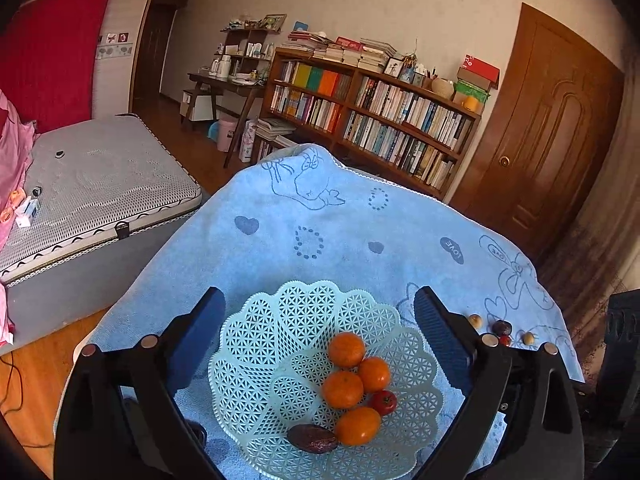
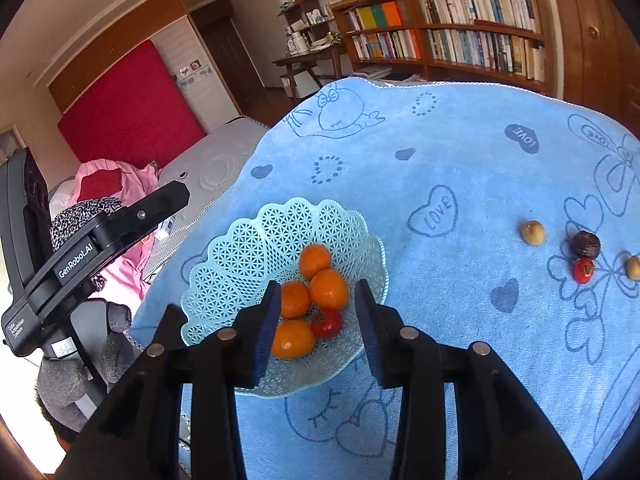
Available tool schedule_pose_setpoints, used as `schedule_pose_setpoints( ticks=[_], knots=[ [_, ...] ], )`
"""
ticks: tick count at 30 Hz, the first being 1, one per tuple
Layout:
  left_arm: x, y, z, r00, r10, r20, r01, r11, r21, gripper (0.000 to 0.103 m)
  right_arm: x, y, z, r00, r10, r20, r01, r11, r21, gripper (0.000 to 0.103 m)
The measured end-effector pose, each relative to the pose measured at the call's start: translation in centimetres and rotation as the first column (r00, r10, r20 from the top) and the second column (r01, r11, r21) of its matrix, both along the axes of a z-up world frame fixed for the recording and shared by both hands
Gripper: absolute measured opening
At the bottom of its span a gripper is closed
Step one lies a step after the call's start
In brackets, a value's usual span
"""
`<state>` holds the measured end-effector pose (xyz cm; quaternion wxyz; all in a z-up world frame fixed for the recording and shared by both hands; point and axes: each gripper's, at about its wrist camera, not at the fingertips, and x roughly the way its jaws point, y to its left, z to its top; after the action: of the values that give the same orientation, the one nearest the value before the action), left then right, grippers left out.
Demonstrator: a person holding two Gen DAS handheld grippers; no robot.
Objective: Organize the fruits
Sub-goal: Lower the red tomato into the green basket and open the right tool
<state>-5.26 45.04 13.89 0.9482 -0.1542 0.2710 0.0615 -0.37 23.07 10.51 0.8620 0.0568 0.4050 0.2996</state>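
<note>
A pale green lattice basket (image 1: 280,320) (image 2: 248,240) sits on a blue towel. It holds several oranges (image 1: 346,349) (image 2: 314,261), a small red tomato (image 1: 383,402) (image 2: 327,323) and a dark date (image 1: 312,438). In the right wrist view the date is hidden. My left gripper (image 1: 320,294) is open wide, its fingers on either side of the basket. Just above the fruit, my right gripper (image 2: 318,286) is open and holds nothing. Loose on the towel to the right lie a tan fruit (image 2: 533,233) (image 1: 475,321), a dark fruit (image 2: 585,245) (image 1: 501,327), a red tomato (image 2: 583,270) and another tan fruit (image 2: 634,267) (image 1: 528,338).
The blue towel (image 2: 440,152) covers the table and drops off at the far and left edges. The left gripper's black body (image 2: 100,240) stands left of the basket. Beyond are a bed (image 1: 100,184), a bookshelf (image 1: 372,116) and a wooden door (image 1: 552,132).
</note>
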Motion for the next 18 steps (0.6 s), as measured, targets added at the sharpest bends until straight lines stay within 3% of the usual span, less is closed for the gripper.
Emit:
schedule_pose_setpoints(
  ticks=[10,18],
  knots=[
    [0.4,-1.0,-0.5,0.999,-0.035,-0.01,0.035,0.999,-0.01,0.1,0.9,-3.8,0.3,0.995,-0.103,0.012,0.103,0.995,0.01,0.053],
    [0.9,-1.9,-1.1,0.998,-0.059,-0.027,0.059,0.998,-0.009,0.1,2.8,-9.9,0.9,0.971,-0.238,0.002,0.238,0.971,0.016,0.055]
  ],
)
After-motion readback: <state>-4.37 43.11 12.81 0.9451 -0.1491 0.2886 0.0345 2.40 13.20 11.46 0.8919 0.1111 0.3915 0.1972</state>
